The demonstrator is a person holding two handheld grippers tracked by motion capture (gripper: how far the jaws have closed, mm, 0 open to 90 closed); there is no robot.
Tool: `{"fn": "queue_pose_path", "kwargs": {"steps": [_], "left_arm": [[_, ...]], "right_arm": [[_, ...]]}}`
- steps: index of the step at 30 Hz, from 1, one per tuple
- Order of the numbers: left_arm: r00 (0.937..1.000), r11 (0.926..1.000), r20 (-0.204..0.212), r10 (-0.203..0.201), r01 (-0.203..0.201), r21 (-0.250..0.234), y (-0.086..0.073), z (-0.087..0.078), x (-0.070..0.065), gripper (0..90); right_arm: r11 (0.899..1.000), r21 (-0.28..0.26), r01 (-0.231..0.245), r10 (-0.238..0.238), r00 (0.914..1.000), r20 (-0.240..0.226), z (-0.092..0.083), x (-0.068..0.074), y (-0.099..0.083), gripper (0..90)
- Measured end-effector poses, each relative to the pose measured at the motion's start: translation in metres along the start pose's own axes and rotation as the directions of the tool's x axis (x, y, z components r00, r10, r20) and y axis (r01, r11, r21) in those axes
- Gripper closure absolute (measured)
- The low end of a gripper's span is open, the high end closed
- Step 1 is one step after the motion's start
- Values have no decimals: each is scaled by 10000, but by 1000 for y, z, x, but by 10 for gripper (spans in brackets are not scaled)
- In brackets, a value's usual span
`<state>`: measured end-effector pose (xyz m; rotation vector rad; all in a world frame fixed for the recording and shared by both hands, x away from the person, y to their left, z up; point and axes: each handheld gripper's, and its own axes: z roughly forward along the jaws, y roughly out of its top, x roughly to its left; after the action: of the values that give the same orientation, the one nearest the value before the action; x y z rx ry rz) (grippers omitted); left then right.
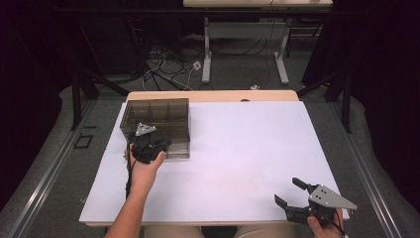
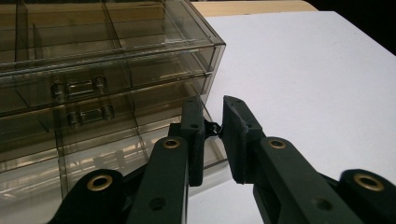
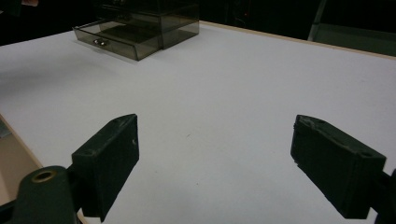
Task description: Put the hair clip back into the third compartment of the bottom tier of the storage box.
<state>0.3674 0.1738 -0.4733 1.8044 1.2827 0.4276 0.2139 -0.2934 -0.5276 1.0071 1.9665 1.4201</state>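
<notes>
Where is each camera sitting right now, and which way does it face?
High view: above the person's side, looking forward and down on the white table; both forearms and tools show.
Left gripper view: rides the left tool, facing the smoky drawer cabinet; its nearly closed jaws show.
Right gripper view: rides the right tool, looking across the table; its wide-apart jaws show.
All three share the drawer cabinet.

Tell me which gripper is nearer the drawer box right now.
Left. The left gripper is at the front of the drawer box, jaws shut on a small handle of the bottom drawer. The right gripper sits open, far off at the table's near right corner.
</notes>
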Motion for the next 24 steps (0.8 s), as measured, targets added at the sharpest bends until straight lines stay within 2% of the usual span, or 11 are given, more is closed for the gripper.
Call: {"fn": "queue_pose_path", "kwargs": {"steps": [3, 8, 13, 24], "left_arm": [[10000, 10000, -18, -89, 89, -3, 0, 4, -1, 792], [9999, 9997, -122, 106, -103, 241, 0, 11, -1, 792], [9998, 9996, -203, 69, -64, 278, 0, 18, 0, 792], [9988, 9977, -472, 95, -63, 677, -3, 32, 4, 792]], "right_arm": [[10000, 29, 31, -31, 10000, -25, 0, 0, 0, 147], [10000, 2, 33, -33, 10000, -59, 0, 0, 0, 148], [10000, 5, 12, -12, 10000, -16, 0, 0, 0, 147], [10000, 26, 58, -58, 10000, 71, 0, 0, 0, 147]]}}
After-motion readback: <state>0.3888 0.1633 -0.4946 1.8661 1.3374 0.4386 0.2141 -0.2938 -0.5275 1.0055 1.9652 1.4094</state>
